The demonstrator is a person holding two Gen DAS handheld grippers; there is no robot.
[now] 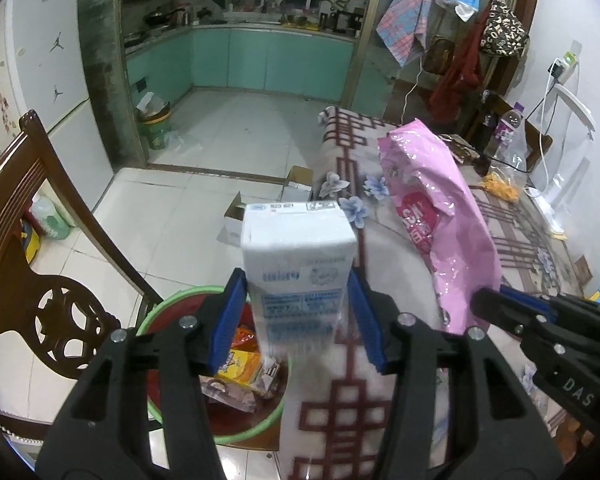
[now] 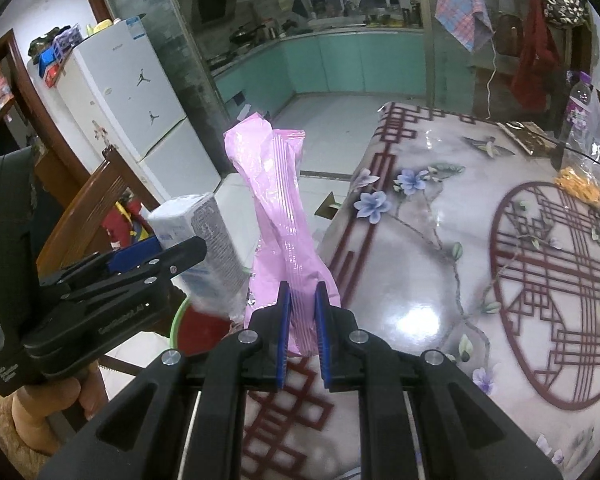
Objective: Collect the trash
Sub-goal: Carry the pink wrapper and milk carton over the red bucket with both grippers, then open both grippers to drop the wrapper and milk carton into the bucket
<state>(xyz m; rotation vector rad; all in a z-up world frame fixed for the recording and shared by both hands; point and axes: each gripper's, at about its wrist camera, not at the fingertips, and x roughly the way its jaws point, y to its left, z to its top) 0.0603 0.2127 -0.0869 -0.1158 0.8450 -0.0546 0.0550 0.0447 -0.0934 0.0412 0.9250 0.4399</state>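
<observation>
The left gripper (image 1: 298, 312) grips a white carton (image 1: 298, 264) between its blue fingers (image 1: 230, 312). It hangs past the counter's (image 2: 420, 280) left edge, above a green-rimmed red basin (image 1: 172, 300) on the floor. The right gripper (image 2: 303, 332) is clamped on a pink wrapper (image 2: 278, 208), which stands up over the counter's near-left corner. To do this well, each piece should probably be centred over the basin before letting go, carton first. The basin already holds yellow and orange packets (image 1: 240, 364) and crumpled wrappers.
</observation>
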